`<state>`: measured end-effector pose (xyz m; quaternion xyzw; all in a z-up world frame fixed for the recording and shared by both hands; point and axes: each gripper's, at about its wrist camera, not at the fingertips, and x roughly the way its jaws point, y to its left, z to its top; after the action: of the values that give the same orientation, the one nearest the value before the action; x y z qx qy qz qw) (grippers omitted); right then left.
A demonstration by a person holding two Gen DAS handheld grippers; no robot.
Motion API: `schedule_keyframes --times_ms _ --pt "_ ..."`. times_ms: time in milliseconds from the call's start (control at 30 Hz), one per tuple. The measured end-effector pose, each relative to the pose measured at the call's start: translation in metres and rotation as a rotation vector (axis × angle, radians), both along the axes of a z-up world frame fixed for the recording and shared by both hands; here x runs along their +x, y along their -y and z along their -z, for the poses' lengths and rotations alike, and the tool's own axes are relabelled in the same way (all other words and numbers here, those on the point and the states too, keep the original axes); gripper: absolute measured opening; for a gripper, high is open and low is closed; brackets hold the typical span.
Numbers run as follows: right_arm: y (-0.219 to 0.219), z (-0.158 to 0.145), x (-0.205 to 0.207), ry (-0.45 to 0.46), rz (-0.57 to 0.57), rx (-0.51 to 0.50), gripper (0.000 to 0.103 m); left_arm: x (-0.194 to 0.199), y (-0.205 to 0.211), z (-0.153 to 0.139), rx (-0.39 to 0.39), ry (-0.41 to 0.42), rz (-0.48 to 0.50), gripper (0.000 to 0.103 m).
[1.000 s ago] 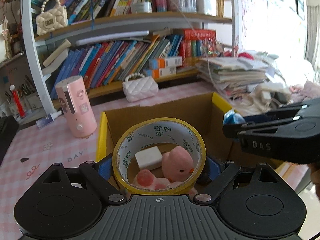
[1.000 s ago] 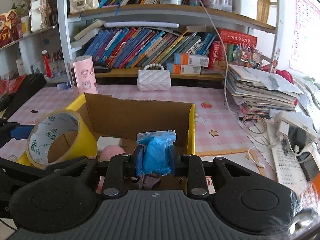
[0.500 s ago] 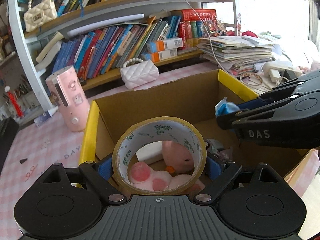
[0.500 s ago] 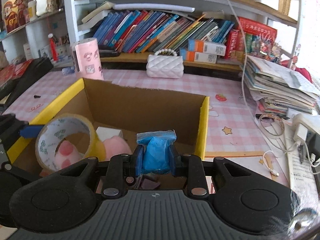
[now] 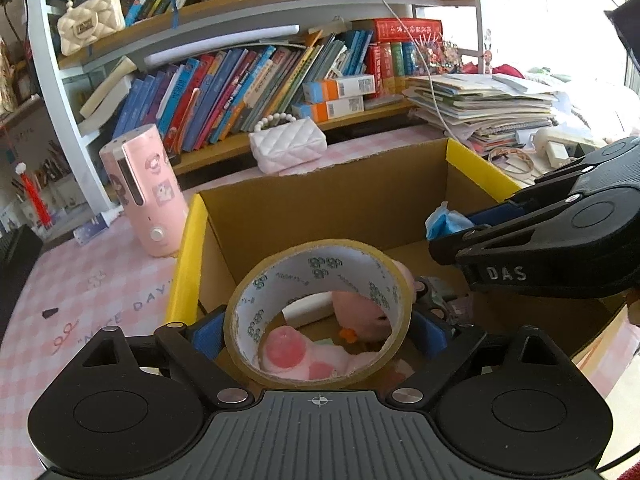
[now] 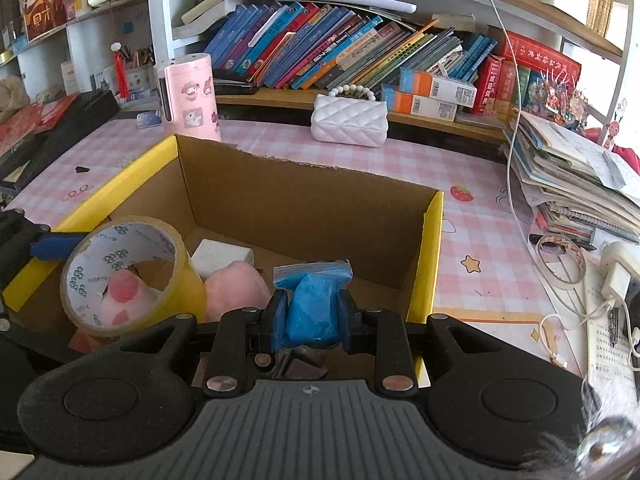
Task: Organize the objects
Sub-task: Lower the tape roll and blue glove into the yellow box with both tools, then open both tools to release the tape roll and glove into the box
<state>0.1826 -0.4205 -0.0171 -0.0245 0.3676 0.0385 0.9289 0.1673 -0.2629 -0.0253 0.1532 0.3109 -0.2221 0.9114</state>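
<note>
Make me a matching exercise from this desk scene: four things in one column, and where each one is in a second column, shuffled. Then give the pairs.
Things
1. tape roll
2. blue bag
3. white quilted purse
4. pink plush toy

Places
A. lying inside the cardboard box
B. clamped in the left gripper
C. on the checked tablecloth behind the box
D. clamped in the right gripper

Pairs: 1-B, 2-D, 3-C, 4-A
</note>
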Motion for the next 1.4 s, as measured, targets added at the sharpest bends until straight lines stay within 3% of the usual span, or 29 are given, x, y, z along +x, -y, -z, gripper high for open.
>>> schedule_keyframes --times_ms 500,1033,1300,1400 --pt "-0.006 0.004 0.0 -0.004 -0.056 -0.086 0.025 -0.037 -0.019 -0.021 -0.058 0.101 0.009 0.097" --pt "-0.028 0.011 -0.003 -0.059 -0.111 -0.166 0.025 -0.059 -0.067 -0.035 -0.149 0.098 -0.149 0.097" --pt "-0.032 0.014 0.0 -0.09 -0.078 -0.191 0.024 -0.074 -0.102 -0.04 -0.147 0.097 -0.215 0.097" --pt "-0.035 0.012 -0.002 -0.089 -0.059 -0.194 0.032 -0.082 -0.115 -0.041 -0.138 0.096 -0.243 0.097"
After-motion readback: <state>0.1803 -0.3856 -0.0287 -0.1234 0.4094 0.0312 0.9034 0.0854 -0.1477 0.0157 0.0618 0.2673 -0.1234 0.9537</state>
